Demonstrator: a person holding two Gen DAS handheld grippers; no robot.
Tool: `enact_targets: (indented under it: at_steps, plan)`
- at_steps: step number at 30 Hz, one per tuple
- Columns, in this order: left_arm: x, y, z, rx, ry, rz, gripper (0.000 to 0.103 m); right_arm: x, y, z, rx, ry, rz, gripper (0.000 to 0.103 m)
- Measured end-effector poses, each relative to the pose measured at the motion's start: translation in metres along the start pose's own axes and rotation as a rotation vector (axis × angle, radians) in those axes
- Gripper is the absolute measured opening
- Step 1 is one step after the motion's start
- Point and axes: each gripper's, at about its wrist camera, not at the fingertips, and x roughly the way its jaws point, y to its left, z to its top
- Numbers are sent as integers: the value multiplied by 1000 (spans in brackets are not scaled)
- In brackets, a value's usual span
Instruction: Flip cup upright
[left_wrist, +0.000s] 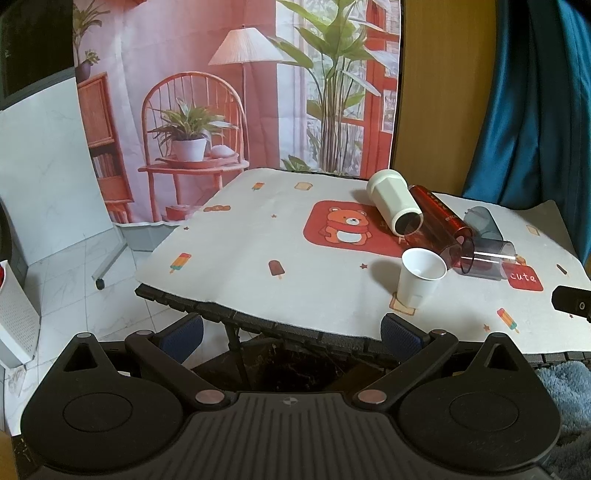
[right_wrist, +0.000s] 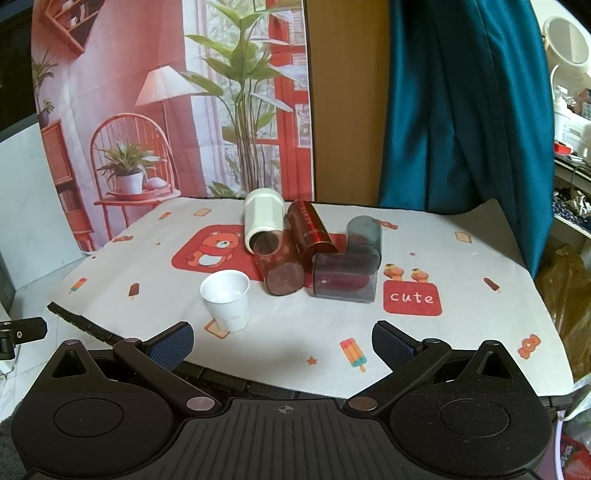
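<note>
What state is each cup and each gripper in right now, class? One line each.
white paper cup: upright
cream cup: on its side
red cup: on its side
clear brown cup: on its side
grey cups: on their sides
left gripper: open
right gripper: open

Your left view cut off the right tool at the frame's right edge, so you could not tell how its jaws stood. In your right view, only a dark stub of the left tool showed at the left edge. The cream cup hid part of the clear reddish tumbler behind its mouth. The red can's lettering was too small to read.
</note>
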Motion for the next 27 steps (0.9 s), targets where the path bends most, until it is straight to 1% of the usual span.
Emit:
enact_targets:
  at_steps: [27]
  plan:
    - [3, 1, -3, 2, 9, -3, 103, 1, -1, -2, 1, 5, 3, 103]
